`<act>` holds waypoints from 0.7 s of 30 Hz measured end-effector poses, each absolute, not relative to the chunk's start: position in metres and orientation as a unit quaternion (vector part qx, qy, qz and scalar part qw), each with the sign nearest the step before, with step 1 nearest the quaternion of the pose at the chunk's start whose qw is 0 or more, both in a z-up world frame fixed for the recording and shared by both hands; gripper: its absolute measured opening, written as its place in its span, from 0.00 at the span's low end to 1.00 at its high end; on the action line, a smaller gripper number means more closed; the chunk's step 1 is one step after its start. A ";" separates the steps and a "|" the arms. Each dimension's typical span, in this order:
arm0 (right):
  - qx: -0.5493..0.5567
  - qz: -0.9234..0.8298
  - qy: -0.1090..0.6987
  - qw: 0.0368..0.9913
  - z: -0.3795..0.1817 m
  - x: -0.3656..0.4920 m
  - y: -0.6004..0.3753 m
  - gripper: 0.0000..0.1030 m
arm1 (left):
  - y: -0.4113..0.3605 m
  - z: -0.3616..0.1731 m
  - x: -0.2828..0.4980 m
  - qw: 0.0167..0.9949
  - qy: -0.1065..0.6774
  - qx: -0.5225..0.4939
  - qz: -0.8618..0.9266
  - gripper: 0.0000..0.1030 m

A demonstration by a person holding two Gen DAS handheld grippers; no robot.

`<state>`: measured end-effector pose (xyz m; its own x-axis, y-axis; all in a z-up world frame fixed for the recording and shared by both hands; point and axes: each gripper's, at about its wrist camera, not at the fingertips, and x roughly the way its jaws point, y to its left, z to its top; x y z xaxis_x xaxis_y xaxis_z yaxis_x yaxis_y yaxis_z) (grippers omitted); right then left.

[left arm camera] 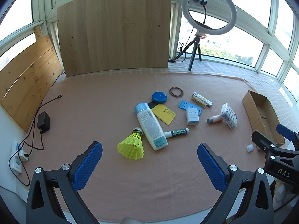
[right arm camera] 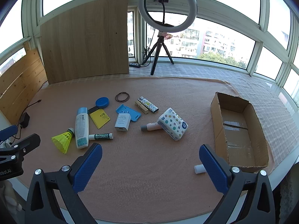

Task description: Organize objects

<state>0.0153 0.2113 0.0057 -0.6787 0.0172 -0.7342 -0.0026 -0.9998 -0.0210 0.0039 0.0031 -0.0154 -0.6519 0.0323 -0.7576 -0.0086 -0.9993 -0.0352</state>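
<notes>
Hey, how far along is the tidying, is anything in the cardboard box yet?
Nothing looks done: the cardboard box appears empty. Nothing is in hand either; the left tongs and right tongs are open above the pink cloth. Everything is left: the shuttlecock, lotion bottle, charger, tissue pack, lighter and the rest lie loose on it.

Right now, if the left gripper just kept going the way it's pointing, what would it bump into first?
Probably the bare pink mat. The open left gripper points down at an empty stretch; the yellow shuttlecock lies just beyond, slightly left of centre. Depth is hard to judge.
</notes>
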 end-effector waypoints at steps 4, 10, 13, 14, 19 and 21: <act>-0.401 0.916 -0.008 0.006 0.006 0.015 0.212 1.00 | 0.004 -0.015 0.004 0.011 -0.014 -0.417 0.909 1.00; -0.401 0.916 -0.007 0.006 0.005 0.016 0.212 1.00 | 0.005 -0.016 0.003 0.012 -0.014 -0.419 0.908 1.00; -0.401 0.916 -0.007 0.006 0.005 0.016 0.212 1.00 | 0.006 -0.017 0.004 0.012 -0.014 -0.418 0.908 1.00; -0.402 0.916 -0.007 0.006 0.005 0.015 0.212 1.00 | 0.006 -0.017 0.004 0.012 -0.014 -0.418 0.908 1.00; -0.402 0.915 -0.007 0.006 0.005 0.016 0.212 1.00 | 0.006 -0.016 0.004 0.012 -0.014 -0.418 0.908 1.00; -0.403 0.915 -0.007 0.005 0.005 0.016 0.211 1.00 | 0.006 -0.016 0.004 0.012 -0.014 -0.418 0.908 1.00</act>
<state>0.0162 0.2115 0.0047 -0.6754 0.0152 -0.7373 -0.0039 -0.9998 -0.0171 0.0036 0.0061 -0.0161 -0.6498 0.0337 -0.7593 -0.0108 -0.9993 -0.0351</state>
